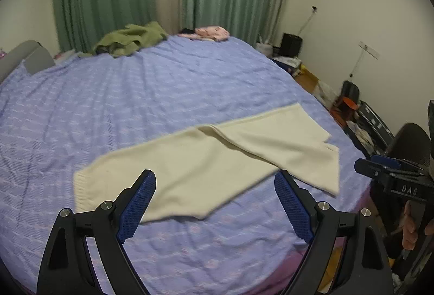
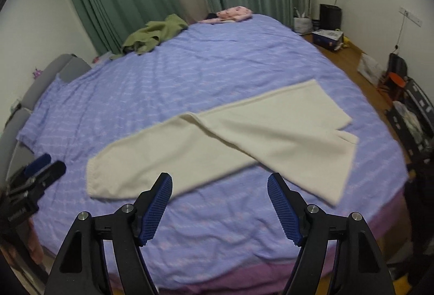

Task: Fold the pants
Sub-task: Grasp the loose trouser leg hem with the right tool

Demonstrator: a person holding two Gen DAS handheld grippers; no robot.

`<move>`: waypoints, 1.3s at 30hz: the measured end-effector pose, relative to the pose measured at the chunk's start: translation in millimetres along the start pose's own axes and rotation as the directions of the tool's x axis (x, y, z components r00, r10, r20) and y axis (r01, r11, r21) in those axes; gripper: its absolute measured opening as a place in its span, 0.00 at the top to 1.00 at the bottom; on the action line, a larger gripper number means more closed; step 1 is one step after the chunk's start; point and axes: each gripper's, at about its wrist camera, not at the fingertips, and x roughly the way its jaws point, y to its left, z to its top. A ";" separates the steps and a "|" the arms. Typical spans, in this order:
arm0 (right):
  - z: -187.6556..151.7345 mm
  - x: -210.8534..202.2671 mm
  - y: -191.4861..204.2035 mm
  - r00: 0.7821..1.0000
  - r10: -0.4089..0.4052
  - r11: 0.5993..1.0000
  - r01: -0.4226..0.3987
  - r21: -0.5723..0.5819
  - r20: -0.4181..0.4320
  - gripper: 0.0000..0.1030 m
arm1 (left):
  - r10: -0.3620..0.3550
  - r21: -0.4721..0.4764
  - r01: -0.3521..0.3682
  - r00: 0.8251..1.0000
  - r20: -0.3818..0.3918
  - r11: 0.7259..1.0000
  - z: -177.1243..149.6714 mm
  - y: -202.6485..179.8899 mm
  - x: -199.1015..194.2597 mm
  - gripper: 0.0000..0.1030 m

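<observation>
On wrinkled lilac bedsheet (image 1: 162, 94), soft cream pants (image 1: 206, 167) flat w/ legs crossed, both hand-held grippers (image 1: 215, 186) (image 2: 219, 186) wide open, empty

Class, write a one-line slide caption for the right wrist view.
Open right gripper hovers above cream pants spread on a purple bed sheet.

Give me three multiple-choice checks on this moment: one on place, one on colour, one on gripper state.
1. Where are the pants?
A. flat on the bed
B. on the floor
C. held in the air

2. What colour is the bedsheet?
A. green
B. blue-purple
C. white

3. How are the left gripper and right gripper?
A. both shut on the pants
B. one open, one shut
C. both open, holding nothing

Answers: 1 A, the pants lie spread on the sheet with the legs splayed; 2 B, blue-purple with pale stripes; 3 C, each wrist view shows its fingers wide apart and nothing between them.
</observation>
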 end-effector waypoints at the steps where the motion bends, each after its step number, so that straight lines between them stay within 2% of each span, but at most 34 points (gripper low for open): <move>1: -4.0 -3.5 -8.5 1.000 -0.022 1.000 0.022 -0.011 -0.007 0.28 | -0.010 0.001 0.010 1.000 -0.008 1.000 -1.8 -9.1 1.0 0.13; 4: -12.3 -9.2 -33.5 0.998 -0.054 0.998 0.053 -0.033 -0.032 0.28 | -0.023 0.017 0.024 0.999 -0.025 1.000 -7.8 -42.2 8.1 0.13; 10: -24.0 2.8 -84.6 0.994 -0.057 0.998 0.052 -0.046 -0.097 0.28 | -0.011 0.040 0.014 0.997 -0.080 0.999 -19.8 -102.0 31.1 0.13; 14: -25.8 29.3 -120.9 0.987 -0.045 0.994 0.029 -0.104 -0.152 0.28 | 0.041 0.014 -0.040 0.992 -0.117 0.999 -28.2 -137.2 53.7 0.13; 20: -27.0 85.0 -174.3 0.970 -0.005 0.974 -0.051 -0.222 -0.243 0.28 | 0.134 -0.094 -0.155 0.970 -0.201 0.983 -44.2 -181.1 99.4 0.13; 23: -33.1 116.9 -195.9 0.950 0.000 0.958 -0.089 -0.274 -0.311 0.29 | 0.169 -0.133 -0.207 0.952 -0.255 0.969 -56.7 -199.9 119.8 0.13; 28: -45.8 170.6 -216.0 0.916 -0.043 0.926 -0.113 -0.359 -0.400 0.30 | 0.180 -0.142 -0.240 0.923 -0.339 0.960 -75.9 -223.2 146.7 0.13; 32: -56.0 211.7 -217.7 0.889 -0.082 0.906 -0.121 -0.405 -0.451 0.34 | 0.186 -0.119 -0.245 0.910 -0.370 0.962 -80.7 -233.3 161.0 0.13; 35: -63.6 234.0 -212.3 0.880 -0.114 0.895 -0.110 -0.432 -0.460 0.35 | 0.189 -0.093 -0.240 0.907 -0.376 0.966 -80.4 -234.6 169.1 0.13; 37: -70.2 251.6 -207.8 0.868 -0.152 0.884 -0.095 -0.459 -0.473 0.44 | 0.198 -0.075 -0.243 0.904 -0.378 0.967 -79.2 -232.5 172.4 0.13; 39: -73.2 262.6 -205.5 0.858 -0.211 0.869 -0.055 -0.491 -0.469 0.65 | 0.192 -0.069 -0.234 0.907 -0.376 0.970 -75.6 -229.5 175.8 0.13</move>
